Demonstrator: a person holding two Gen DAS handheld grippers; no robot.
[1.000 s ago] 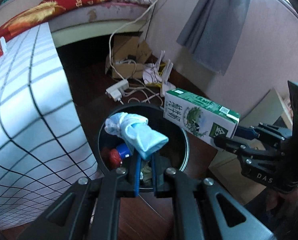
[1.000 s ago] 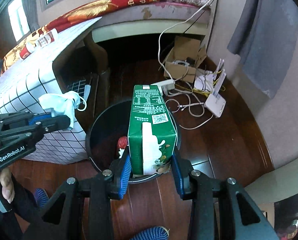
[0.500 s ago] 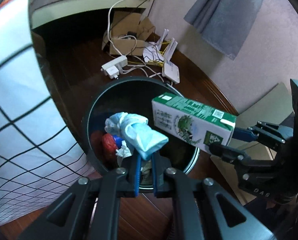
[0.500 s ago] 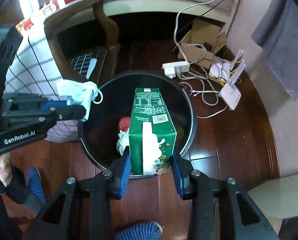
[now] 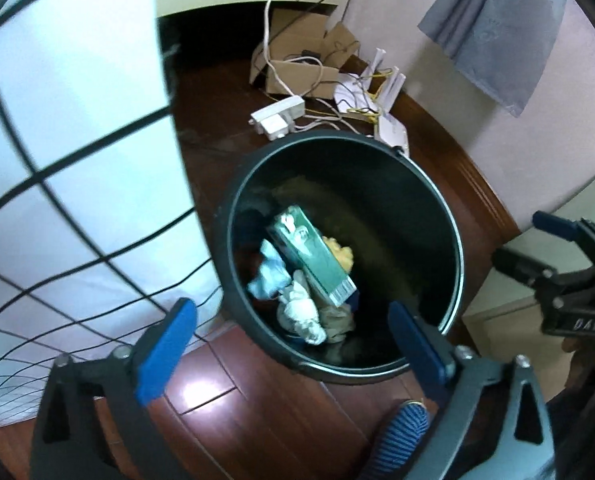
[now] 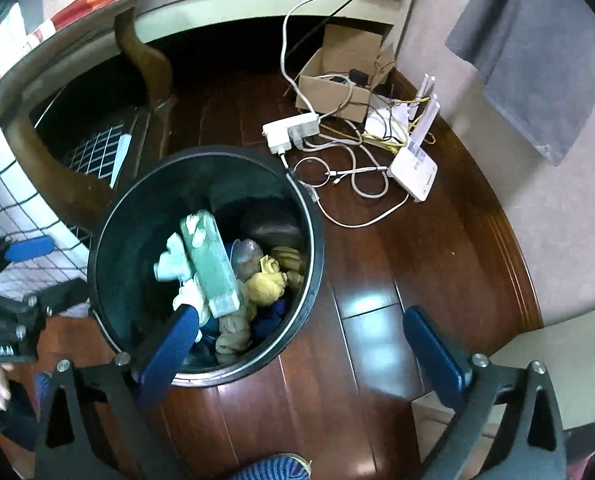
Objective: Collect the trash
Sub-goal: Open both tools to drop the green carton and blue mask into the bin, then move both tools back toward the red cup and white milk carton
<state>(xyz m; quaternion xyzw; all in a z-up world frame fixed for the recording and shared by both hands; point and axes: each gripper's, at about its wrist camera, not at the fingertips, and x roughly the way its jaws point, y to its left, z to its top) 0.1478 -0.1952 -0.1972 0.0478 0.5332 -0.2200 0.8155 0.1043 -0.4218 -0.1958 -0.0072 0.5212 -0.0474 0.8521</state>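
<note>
Carton (image 5: 311, 258) in bin (image 5: 453, 240) | both tools spread wide, empty | yellow wad (image 6: 265, 280) clearer from right wrist

The left gripper (image 5: 291, 344) points steeply downward, its blue-padded fingers (image 5: 165, 354) spread wide and holding nothing; the right gripper (image 6: 301, 354) tilts downward likewise, its fingers (image 6: 437, 354) wide apart and bare; the two hang side by side.

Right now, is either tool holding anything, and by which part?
Nothing is held. Both the left tool and right tool are open; the green carton lies in the black bin.
</note>
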